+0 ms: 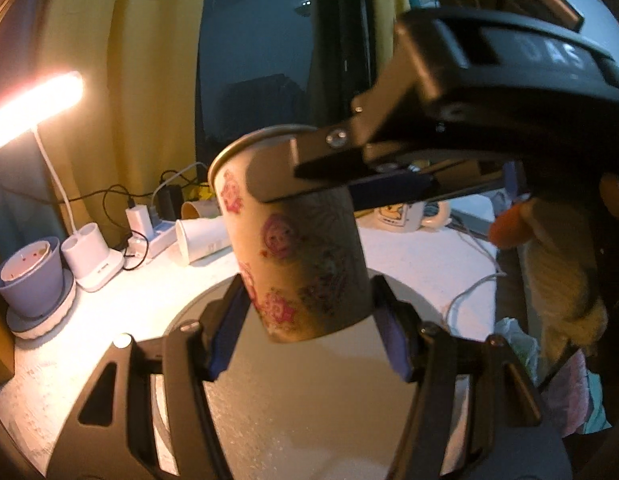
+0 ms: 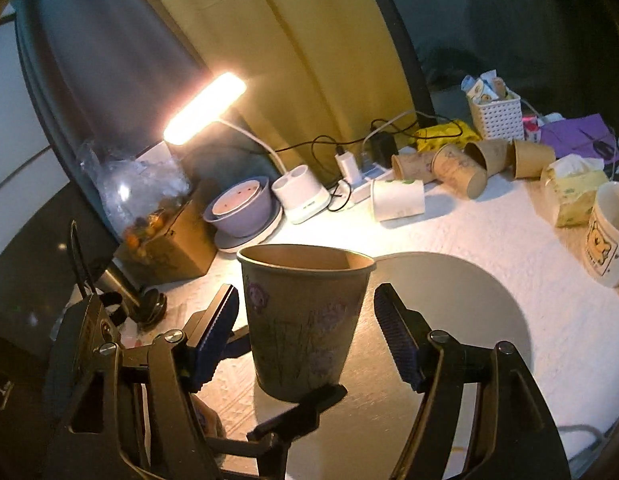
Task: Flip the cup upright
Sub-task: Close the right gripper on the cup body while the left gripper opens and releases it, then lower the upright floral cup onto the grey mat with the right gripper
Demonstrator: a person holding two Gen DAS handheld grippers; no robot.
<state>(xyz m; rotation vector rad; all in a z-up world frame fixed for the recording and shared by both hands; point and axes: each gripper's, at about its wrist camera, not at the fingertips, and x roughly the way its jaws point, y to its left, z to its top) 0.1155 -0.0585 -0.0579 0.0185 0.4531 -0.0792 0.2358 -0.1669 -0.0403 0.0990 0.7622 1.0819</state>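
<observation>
Cup (image 2: pixel 303 320), paper and flower-printed, stands mouth-up between the spread fingers of the right gripper (image 2: pixel 307 336), which do not touch it. Left gripper (image 1: pixel 309 316) is clamped on its base, over one round gray mat (image 2: pixel 469 304) on the table (image 2: pixel 509 232).

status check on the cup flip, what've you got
Left claw shut on paper cup base. Right claw open, straddling its sides. Cup mouth up, slightly tilted. Nothing blocking it.
</observation>
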